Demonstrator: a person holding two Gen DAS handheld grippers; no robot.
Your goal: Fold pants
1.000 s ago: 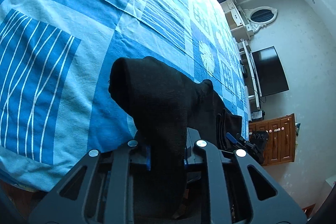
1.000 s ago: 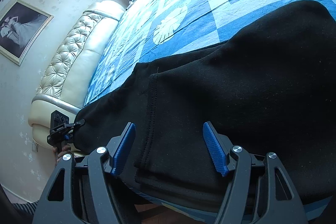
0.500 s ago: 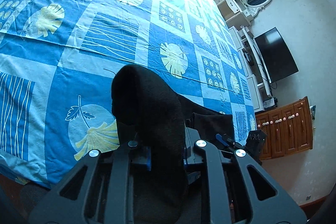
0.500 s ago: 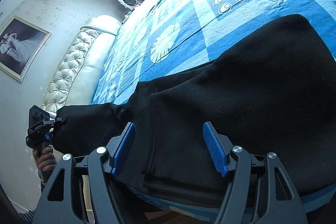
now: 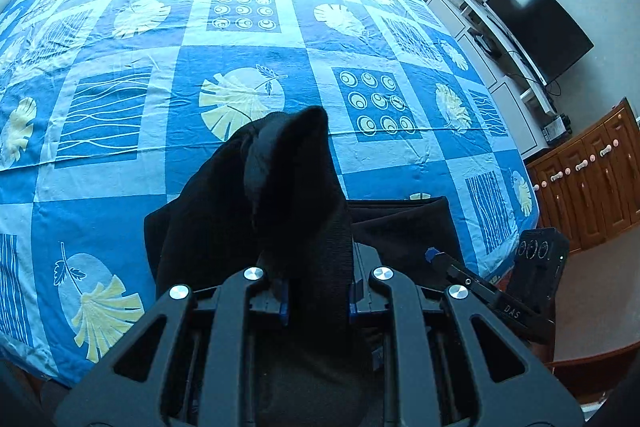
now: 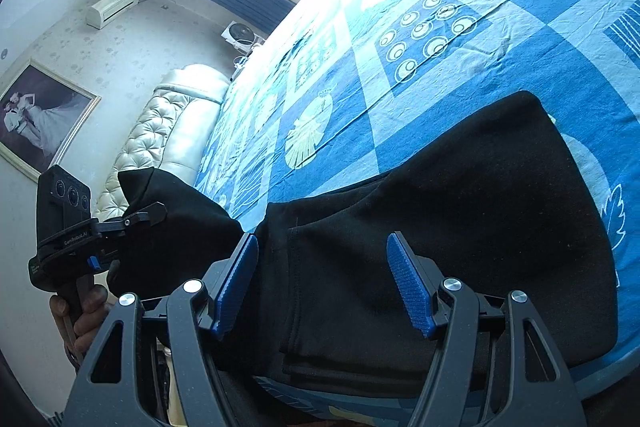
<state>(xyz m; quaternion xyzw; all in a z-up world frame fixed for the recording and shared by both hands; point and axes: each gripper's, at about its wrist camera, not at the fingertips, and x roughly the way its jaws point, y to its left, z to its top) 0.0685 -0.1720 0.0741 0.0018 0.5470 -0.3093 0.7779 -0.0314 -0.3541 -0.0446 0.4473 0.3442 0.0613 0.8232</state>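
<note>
Black pants (image 6: 460,227) lie along the near edge of the bed on a blue patterned sheet (image 5: 248,75). My left gripper (image 5: 316,303) is shut on a bunched end of the pants (image 5: 296,195) and holds it up off the sheet; it also shows in the right wrist view (image 6: 120,227), at the left, with the cloth hanging from it. My right gripper (image 6: 324,283) is open, its blue pads (image 6: 408,287) either side of the flat part of the pants, just above the cloth. It shows in the left wrist view (image 5: 460,271) at the right.
A padded cream headboard (image 6: 160,139) stands at the far left end of the bed. A TV (image 5: 540,23), a white unit (image 5: 492,43) and a wooden cabinet (image 5: 592,179) stand beyond the bed's right side. The bed edge runs just below the pants.
My left gripper has carried its held end of the pants to the right, toward my right gripper, and turned to face across the bed. The right gripper has stayed open over the pants.
</note>
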